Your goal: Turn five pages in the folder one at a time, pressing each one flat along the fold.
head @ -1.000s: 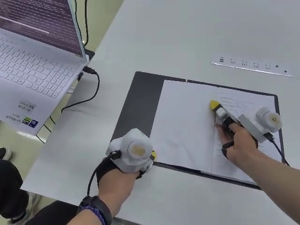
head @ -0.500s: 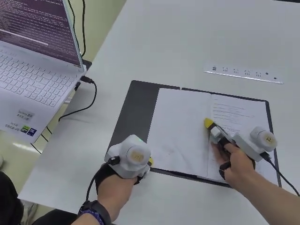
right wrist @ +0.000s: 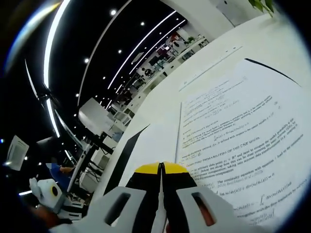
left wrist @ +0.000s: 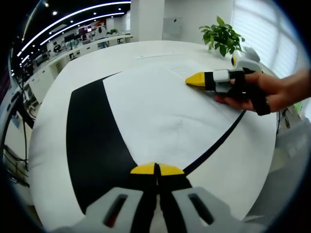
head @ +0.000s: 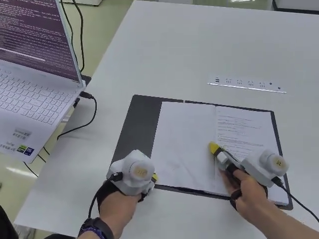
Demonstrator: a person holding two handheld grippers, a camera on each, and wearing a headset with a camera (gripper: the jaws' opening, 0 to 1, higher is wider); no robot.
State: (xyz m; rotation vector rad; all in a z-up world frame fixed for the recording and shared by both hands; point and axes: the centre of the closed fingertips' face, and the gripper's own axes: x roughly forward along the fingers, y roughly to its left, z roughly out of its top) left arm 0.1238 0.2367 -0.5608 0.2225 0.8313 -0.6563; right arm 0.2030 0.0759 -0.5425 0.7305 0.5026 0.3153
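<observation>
Folder point(head: 142, 124) open at the counter's point(head: 199, 45) near edge: matte black cover, thin white sheets. Right gripper point(head: 213, 148), fingers closed on nothing, presses the fold point(head: 215, 124) close to its near end; crease likely almost done. Left gripper point(left wrist: 156, 169), closed and empty, sits by the blank turned page point(head: 184, 139). Pages-turned count: cannot tell.

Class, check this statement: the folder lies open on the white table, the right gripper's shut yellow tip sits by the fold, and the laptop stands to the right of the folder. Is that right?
No. The laptop stands to the left of the folder, as the head view shows. The folder does lie open, with the shut tip of the right gripper by the fold.
</observation>
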